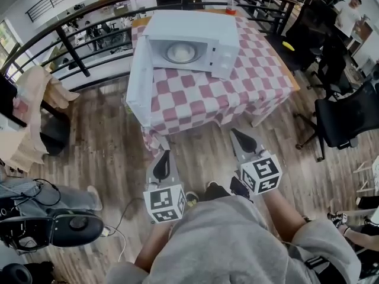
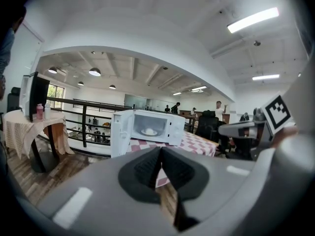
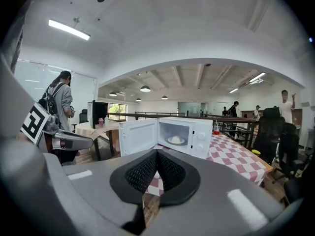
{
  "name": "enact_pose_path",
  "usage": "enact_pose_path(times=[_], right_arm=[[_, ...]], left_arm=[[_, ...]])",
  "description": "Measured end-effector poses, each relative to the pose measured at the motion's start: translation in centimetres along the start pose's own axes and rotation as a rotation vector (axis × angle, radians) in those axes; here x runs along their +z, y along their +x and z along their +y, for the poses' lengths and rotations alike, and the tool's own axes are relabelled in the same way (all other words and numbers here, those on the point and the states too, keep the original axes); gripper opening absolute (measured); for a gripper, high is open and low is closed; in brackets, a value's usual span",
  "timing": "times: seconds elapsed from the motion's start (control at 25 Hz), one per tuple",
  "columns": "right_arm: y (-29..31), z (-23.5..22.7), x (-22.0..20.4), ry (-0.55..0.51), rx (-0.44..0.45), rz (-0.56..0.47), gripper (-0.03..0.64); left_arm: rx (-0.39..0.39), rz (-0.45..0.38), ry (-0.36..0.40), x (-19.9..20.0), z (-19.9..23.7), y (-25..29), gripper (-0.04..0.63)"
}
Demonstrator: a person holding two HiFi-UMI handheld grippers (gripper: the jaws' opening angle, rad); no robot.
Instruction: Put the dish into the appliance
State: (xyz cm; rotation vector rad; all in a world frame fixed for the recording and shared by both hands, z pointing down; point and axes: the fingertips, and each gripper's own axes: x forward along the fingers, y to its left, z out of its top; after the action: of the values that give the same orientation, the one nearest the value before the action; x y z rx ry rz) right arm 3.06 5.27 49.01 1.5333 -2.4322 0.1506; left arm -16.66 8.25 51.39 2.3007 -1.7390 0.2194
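Pink-and-white checked cloth is covering the table (image 1: 260,70) at twelve o'clock, well apart from me. The white microwave (image 1: 204,28) is sitting on its near left corner, its door (image 1: 137,81) hanging wide open toward nine o'clock, so the cavity is facing me. The dish (image 1: 180,52) is resting inside, something pale mounded on it. I am holding my left gripper (image 1: 162,157) and right gripper (image 1: 240,137) low by my body, both pinched fully together and carrying nothing; I judge only the door is needing attention.
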Motion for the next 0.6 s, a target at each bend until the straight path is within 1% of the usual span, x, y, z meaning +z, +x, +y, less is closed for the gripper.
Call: enact_pose_path(times=[0.32, 0.6], right_arm=[[1.2, -1.2, -1.6, 0.027, 0.011, 0.02, 0.0], [2.2, -0.7, -1.5, -0.022, 0.017, 0.01, 0.0]], left_arm=[[0.023, 0.036, 0.03, -0.1, -0.2, 0.7, 0.011], [0.021, 0.03, 0.023, -0.1, -0.2, 1.5, 0.011]])
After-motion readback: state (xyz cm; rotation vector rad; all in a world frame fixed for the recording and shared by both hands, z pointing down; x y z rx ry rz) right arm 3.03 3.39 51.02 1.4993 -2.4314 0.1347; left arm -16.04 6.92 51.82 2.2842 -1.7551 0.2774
